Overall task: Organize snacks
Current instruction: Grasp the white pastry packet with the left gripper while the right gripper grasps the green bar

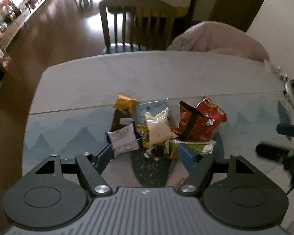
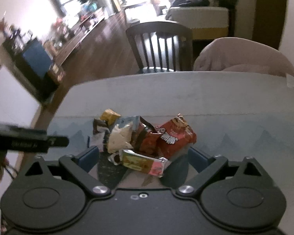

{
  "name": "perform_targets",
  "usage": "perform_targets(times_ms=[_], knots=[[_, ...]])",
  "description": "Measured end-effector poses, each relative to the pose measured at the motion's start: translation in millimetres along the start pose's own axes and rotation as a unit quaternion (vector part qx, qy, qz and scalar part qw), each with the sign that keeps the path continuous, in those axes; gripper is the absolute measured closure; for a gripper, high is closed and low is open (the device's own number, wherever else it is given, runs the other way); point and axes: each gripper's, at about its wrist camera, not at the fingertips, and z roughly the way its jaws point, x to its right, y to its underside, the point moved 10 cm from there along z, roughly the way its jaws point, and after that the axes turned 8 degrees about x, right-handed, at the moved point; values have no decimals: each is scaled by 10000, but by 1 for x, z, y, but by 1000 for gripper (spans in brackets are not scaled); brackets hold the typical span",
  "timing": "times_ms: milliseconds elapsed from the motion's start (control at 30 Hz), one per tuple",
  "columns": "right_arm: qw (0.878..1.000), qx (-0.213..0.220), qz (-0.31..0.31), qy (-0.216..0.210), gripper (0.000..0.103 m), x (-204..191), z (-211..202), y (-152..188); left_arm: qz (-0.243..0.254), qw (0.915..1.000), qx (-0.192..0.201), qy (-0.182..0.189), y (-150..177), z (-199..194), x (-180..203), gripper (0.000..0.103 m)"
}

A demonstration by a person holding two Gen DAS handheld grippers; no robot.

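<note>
A pile of snack packets lies on the table mat: a red bag point(image 1: 201, 121) on the right, a cream packet point(image 1: 158, 125) in the middle, a yellow packet point(image 1: 125, 101) at the back, and a white labelled packet point(image 1: 123, 139) and a green packet point(image 1: 198, 146) at the front. My left gripper point(image 1: 146, 154) hangs open just short of the pile, its blue fingers on either side of the front packets without pressing them. The right wrist view shows the same red bag point(image 2: 174, 137), cream packet point(image 2: 120, 139) and a foil bar packet point(image 2: 143, 162). My right gripper point(image 2: 144, 156) stands wide open around that bar packet.
The table point(image 1: 127, 74) carries a blue mountain-pattern mat and drops off to wooden floor on the left. Behind it stand a wooden chair point(image 1: 137, 23) and a chair draped in pink cloth point(image 1: 217, 37). Small items point(image 1: 293, 94) sit at the table's right edge.
</note>
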Motion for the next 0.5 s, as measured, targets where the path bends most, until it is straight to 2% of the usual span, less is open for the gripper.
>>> perform_targets(times_ms=[200,367,500], knots=[[9915,-705,-1064,-239,8,1,52,24,-74,9982,-598,-22,-6,56,6,29],[9750,-1166,-1804,-562,10,-6,84,52,-309,9930,-1138,-80,-5,96,7,29],[9564,-1414,-2460,-688,12,-15,105,71,-576,9845,-1651,-132,-3,127,7,29]])
